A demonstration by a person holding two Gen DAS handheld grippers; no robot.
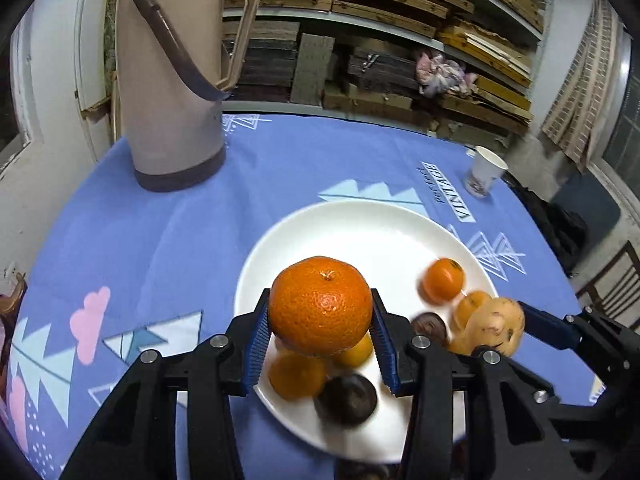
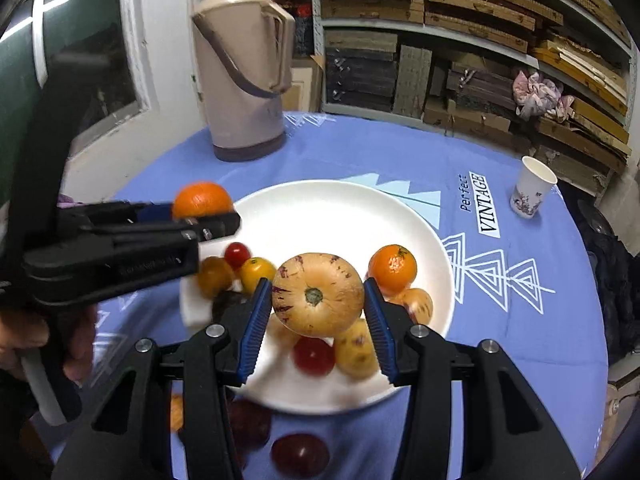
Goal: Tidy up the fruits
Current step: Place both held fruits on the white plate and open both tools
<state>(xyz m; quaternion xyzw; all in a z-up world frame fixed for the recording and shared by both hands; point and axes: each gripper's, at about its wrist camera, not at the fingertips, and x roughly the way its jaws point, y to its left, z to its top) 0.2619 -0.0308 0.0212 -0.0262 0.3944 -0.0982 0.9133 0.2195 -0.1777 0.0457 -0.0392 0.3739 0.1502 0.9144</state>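
Note:
My left gripper [image 1: 320, 312] is shut on a large orange mandarin [image 1: 320, 304], held above the near part of a white plate [image 1: 360, 232]. My right gripper [image 2: 318, 294] is shut on a pale yellow, purple-flecked round fruit [image 2: 318, 294] over the same white plate [image 2: 340, 208]. The plate holds a small mandarin [image 2: 393, 267], yellow and orange fruits [image 2: 258, 271], red fruits [image 2: 314, 356] and a dark one [image 1: 346, 399]. In the right wrist view the left gripper [image 2: 208, 216] with its mandarin [image 2: 202, 199] reaches in from the left. The right gripper's fruit [image 1: 496, 326] shows at the right in the left wrist view.
A tall beige thermos [image 1: 172, 80] stands at the back left of the blue patterned tablecloth [image 1: 160, 240]. A paper cup [image 2: 534, 192] sits at the right. Dark red fruits [image 2: 300, 454] lie on the cloth in front of the plate. Shelves of stacked boards [image 2: 480, 40] fill the background.

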